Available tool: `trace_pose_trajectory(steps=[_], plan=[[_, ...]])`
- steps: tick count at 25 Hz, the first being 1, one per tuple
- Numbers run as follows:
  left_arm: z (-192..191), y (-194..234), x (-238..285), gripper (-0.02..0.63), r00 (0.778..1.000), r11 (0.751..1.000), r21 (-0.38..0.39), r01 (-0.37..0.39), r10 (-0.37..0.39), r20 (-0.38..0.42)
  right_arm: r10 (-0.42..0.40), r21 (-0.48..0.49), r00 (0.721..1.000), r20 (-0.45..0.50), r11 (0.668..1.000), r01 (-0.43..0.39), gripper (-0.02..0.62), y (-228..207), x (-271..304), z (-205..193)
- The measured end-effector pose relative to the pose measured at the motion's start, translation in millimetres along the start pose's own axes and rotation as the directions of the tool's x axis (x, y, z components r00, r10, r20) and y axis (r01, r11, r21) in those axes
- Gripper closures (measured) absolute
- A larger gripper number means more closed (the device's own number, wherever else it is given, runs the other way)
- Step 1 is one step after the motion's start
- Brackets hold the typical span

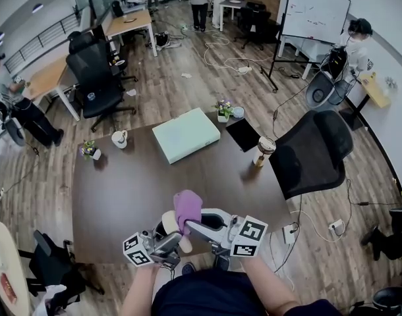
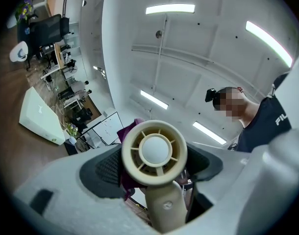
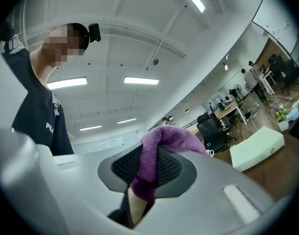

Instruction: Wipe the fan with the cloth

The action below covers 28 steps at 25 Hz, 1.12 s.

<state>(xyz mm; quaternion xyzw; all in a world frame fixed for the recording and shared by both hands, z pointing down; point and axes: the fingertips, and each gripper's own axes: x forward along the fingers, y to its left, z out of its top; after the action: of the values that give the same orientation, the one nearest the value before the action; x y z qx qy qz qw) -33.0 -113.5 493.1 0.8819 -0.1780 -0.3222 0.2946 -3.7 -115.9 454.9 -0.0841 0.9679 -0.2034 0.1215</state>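
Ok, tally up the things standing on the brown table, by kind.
potted plant: 2
pale green box: 1
white mug: 1
lidded cup: 1
black flat pad: 1
small round object: 1
Total: 7

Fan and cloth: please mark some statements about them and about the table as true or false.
1. The left gripper holds the cream fan. True.
2. The cloth in the right gripper is green. False: it is purple.
3. The fan lies on the table. False: it is held up in the left gripper.
4. A pale green box lies on the table. True.
5. The cup stands on the box. False: it stands on the table, right of the box and apart from it.
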Motion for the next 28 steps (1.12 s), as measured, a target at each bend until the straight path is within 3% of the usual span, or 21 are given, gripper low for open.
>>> trace_pose_trajectory(steps=[7, 11, 20, 28], plan=[[-10, -8, 1, 0.229, 0.999, 1.000, 0.001, 0.017, -0.017, -0.030, -0.067, 0.010, 0.998, 0.010, 0.998, 0.067, 0.515, -22, 9, 6], [-1, -10, -1, 0.229, 1.000, 1.000, 0.012, 0.018, -0.018, 0.020, -0.129, 0.048, 0.991, -0.025, 0.990, 0.131, 0.515, -37, 8, -9], [36, 9, -17, 0.229, 0.978, 0.996, 0.026, -0.083, 0.076, 0.192, -0.090, 0.080, 0.988, -0.124, 0.992, 0.100, 0.515, -19, 6, -54], [58, 20, -23, 0.229, 0.960, 0.989, 0.047, -0.137, 0.121, 0.252, -0.047, 0.112, 0.984, -0.172, 0.991, 0.067, 0.515, -7, 7, -76]])
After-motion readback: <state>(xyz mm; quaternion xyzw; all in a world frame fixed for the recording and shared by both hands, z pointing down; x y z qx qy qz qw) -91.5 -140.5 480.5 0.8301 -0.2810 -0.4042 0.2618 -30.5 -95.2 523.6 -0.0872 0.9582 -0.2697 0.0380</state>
